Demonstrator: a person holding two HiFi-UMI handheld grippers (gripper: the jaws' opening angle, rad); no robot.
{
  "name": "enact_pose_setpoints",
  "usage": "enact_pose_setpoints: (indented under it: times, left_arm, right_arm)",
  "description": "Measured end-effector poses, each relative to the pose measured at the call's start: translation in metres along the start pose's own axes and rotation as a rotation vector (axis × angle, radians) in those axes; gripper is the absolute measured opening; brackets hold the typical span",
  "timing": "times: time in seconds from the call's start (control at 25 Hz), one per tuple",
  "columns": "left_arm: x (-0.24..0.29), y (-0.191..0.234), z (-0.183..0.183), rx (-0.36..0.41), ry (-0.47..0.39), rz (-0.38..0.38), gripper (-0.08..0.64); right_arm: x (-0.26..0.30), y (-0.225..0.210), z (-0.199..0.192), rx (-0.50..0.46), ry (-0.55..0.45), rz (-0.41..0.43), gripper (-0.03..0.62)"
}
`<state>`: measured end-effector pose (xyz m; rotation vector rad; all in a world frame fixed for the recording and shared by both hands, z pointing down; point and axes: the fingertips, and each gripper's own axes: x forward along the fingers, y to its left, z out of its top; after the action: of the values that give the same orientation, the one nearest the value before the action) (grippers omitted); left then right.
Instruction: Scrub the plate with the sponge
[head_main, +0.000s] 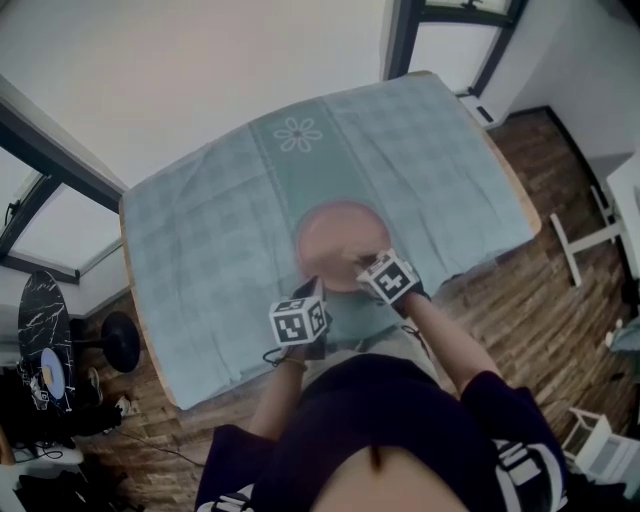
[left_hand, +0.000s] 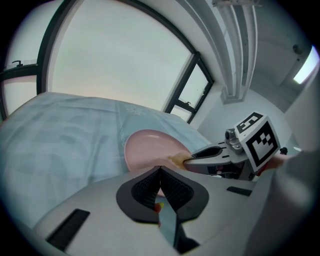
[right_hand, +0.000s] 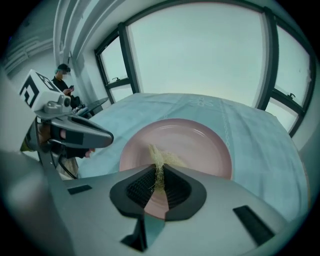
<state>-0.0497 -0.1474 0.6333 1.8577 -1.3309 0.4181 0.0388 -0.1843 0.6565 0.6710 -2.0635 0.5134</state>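
I see the plate (head_main: 345, 232) just below the middle of the head view: round, pale pink, plain and glossy, with a raised rim. My left gripper (head_main: 308, 286) comes in at the plate's lower-left edge, and its jaws are pinched together on the near rim. My right gripper (head_main: 357, 264) has its jaws clamped on the sponge (right_hand: 159, 161), a straw-yellow, stringy tuft. It pokes out past the tips and touches the near part of the plate's inner face. The plate lies on a light blue checked tablecloth (head_main: 200, 230), which has a plainer centre band and a white flower motif (head_main: 298, 133) at upper centre. The cloth covers a table with a wooden edge (head_main: 516, 182). At the lower right is brown wooden flooring (head_main: 545, 300), and large dark-framed windows (right_hand: 200, 50) fill the top of the right gripper view.
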Motion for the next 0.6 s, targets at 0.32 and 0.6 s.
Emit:
enact_pose_setpoints:
  times: [0.32, 0.6]
  left_arm:
    - [-0.011, -0.016, -0.007, -0.034, -0.041, 0.040, 0.011]
    - [-0.024, -0.048, -0.029, -0.059, -0.061, 0.071, 0.011]
  right_arm:
    - [-0.042, 0.009, 0.005, 0.095, -0.178, 0.036, 0.038]
    - [-0.088, 0.019, -0.015, 0.129, -0.264, 0.070, 0.037]
